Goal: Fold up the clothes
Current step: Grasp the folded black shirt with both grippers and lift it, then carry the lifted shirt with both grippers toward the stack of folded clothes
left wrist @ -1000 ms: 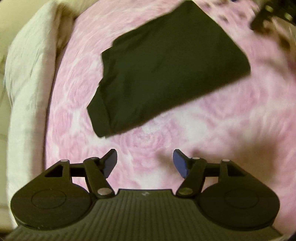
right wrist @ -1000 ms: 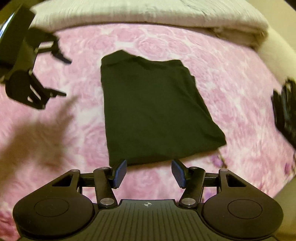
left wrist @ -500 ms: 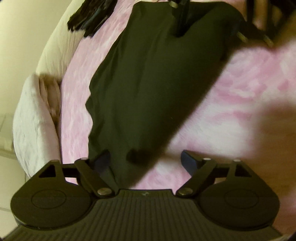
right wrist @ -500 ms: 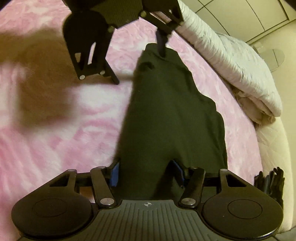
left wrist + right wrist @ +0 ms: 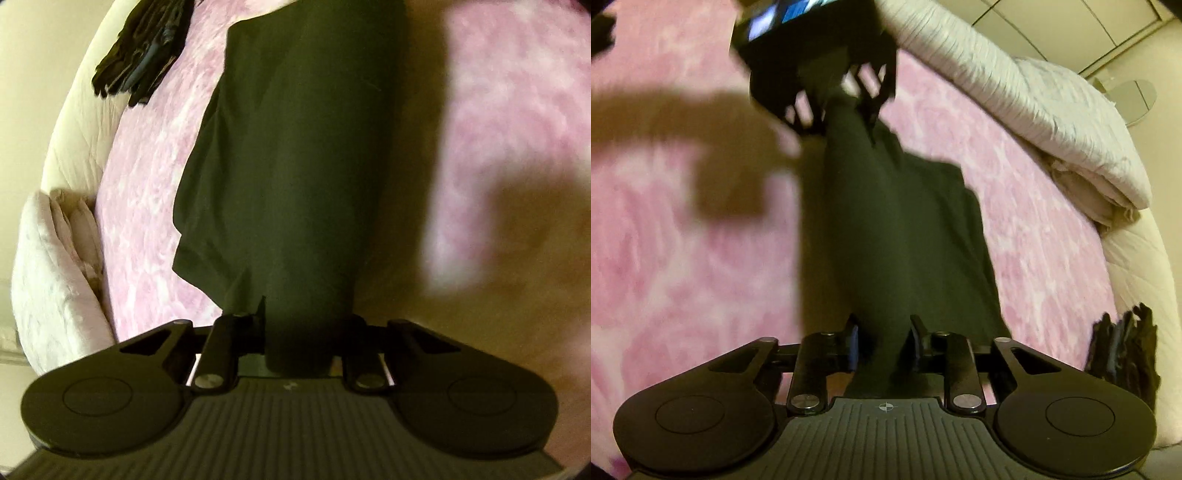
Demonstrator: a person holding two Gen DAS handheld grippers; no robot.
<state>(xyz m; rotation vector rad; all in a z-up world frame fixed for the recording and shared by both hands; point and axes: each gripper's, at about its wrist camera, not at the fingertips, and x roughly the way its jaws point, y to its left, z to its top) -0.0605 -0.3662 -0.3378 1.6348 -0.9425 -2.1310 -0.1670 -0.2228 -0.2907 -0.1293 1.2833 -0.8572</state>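
A black garment (image 5: 295, 166) is folded into a long strip and stretches between my two grippers over the pink floral bedspread (image 5: 147, 221). My left gripper (image 5: 304, 325) is shut on one end of it, and a thick fold fills the gap between the fingers. In the right wrist view my right gripper (image 5: 884, 339) is shut on the other end of the black garment (image 5: 905, 240). The left gripper (image 5: 842, 92) shows blurred at the far end of the strip. The garment's right-hand layers sag onto the bedspread (image 5: 683, 258).
A pile of dark clothes (image 5: 144, 48) lies at the bed's edge, also seen as dark clothes (image 5: 1123, 350) at the lower right. A folded white duvet (image 5: 1015, 110) lies along the far side, and a white duvet (image 5: 55, 277) sits at the left. Arm shadows fall on the pink cover.
Both grippers came down onto opposite ends of the flat garment, closed on it and lifted those ends. The fabric now runs as a narrow strip between them.
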